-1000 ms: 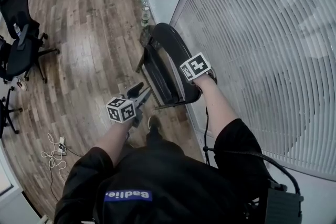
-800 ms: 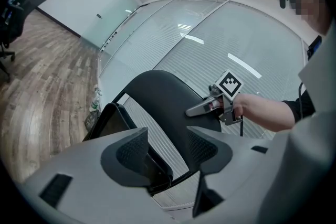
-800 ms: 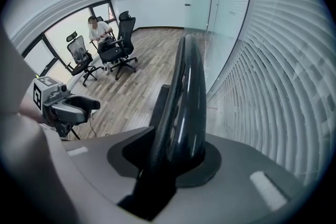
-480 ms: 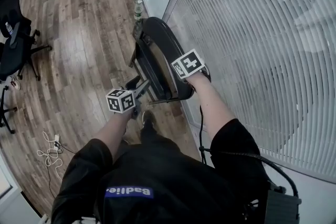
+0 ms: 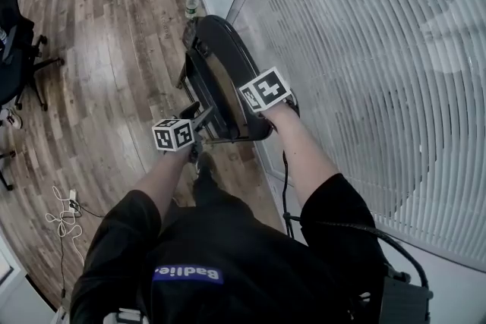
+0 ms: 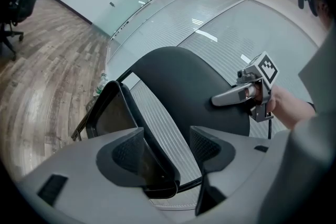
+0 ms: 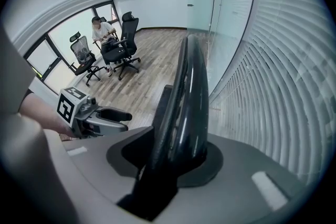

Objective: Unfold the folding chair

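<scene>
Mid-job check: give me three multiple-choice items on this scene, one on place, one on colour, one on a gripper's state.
1. Where does the chair stand?
A. beside the blinds
B. on a table
C. in a doorway

2. What colour is the chair?
A. white
B. black
C. red

3. The right gripper is:
A. open, clear of the chair
B. shut on the chair's back
C. shut on nothing

Answers:
1 A: the chair stands folded right next to the blinds.
2 B: its frame and back are black.
3 B: the jaws clamp the back's edge.
</scene>
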`<state>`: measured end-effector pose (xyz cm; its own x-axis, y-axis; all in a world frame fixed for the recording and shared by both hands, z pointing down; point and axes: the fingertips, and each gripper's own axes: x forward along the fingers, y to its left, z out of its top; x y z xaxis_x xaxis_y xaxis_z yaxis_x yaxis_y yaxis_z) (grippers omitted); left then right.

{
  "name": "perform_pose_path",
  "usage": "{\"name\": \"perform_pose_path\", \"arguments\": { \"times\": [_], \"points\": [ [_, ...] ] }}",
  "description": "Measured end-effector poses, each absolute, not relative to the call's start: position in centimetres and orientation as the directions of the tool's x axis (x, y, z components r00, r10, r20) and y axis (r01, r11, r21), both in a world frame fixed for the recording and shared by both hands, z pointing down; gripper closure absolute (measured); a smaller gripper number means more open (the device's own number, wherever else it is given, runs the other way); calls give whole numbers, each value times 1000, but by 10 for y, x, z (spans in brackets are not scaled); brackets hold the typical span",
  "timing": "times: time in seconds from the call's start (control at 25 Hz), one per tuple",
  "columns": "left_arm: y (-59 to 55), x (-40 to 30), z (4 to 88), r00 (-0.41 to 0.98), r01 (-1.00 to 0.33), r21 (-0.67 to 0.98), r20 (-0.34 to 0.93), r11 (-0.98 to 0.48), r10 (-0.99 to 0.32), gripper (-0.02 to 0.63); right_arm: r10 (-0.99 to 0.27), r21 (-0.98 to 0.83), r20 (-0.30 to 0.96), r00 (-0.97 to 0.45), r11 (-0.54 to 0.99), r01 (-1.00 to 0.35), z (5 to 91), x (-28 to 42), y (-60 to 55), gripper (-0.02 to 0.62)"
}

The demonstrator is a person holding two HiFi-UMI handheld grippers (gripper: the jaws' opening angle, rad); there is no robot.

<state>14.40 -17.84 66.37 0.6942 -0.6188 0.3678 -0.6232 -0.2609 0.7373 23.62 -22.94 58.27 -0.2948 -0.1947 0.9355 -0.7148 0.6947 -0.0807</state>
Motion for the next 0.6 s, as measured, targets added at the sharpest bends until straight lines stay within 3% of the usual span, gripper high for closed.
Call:
{"name": "perform_pose_path", "arguments": {
  "times": [0.6],
  "points": [
    [-208, 163, 731, 641, -640, 764, 478, -76, -601, 334, -169, -107, 930, -325, 723, -683, 579, 219, -221, 471]
  ]
}}
